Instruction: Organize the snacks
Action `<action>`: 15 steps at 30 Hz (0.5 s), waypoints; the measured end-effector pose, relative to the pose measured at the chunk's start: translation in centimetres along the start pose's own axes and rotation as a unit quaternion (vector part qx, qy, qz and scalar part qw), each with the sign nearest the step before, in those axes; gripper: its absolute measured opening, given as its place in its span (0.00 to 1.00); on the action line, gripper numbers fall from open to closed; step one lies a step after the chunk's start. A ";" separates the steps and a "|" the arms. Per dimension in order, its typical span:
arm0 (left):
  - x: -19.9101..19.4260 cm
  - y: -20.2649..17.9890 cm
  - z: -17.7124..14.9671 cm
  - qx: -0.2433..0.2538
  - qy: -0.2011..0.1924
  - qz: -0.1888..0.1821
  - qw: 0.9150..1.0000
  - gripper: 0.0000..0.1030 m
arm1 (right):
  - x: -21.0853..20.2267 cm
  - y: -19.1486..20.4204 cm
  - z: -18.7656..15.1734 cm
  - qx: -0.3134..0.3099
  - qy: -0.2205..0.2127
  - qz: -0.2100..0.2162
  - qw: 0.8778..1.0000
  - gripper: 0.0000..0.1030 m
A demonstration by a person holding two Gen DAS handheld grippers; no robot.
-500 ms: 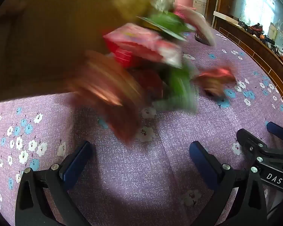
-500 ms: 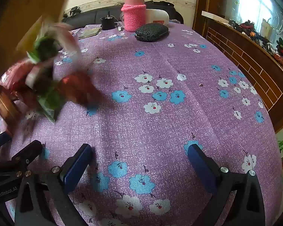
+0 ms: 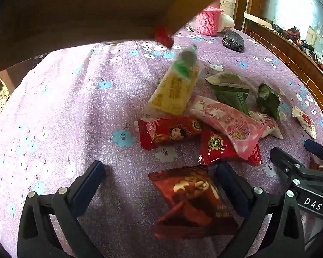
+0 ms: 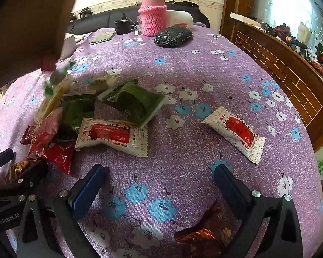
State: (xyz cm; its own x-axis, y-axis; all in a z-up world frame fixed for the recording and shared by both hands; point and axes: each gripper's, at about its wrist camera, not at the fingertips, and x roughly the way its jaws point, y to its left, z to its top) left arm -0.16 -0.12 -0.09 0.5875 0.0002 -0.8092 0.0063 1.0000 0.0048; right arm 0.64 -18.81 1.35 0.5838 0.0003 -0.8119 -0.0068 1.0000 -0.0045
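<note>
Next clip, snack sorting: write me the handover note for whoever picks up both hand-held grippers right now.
Left hand-held gripper: open, empty, a brown nut packet lying between its fingers.
Right hand-held gripper: open, empty, above bare purple tablecloth.
Snacks: a loose heap with the yellow packet blurred, seemingly not yet settled; green packets and a white-and-red packet beside it; another white-and-red packet lies apart.
Done: nothing grouped.
Left: all the sorting.

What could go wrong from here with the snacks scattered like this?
The yellow packet is blurred, seemingly mid-tumble, so a grab now may miss. The pink packet overlaps a red packet, so one pinch might drag both. The white packet lies apart near the table's right edge and might be nudged off.
</note>
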 end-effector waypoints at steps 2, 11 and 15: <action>0.0 0.0 0.0 0.000 0.000 0.000 1.000 1.00 | 0.0 0.1 0.0 0.000 0.000 0.000 1.000 0.99; 0.0 0.0 0.0 0.000 0.000 0.000 1.000 1.00 | 0.1 0.1 0.0 0.000 0.000 0.000 1.000 0.99; 0.0 0.0 0.0 0.000 0.000 0.000 1.000 1.00 | 0.1 0.1 0.0 0.000 0.000 0.000 1.000 0.99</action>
State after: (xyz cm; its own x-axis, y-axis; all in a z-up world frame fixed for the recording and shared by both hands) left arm -0.14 -0.10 -0.08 0.5870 -0.0002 -0.8096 0.0062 1.0000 0.0042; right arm 0.71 -18.71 1.31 0.5835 0.0005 -0.8121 -0.0069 1.0000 -0.0043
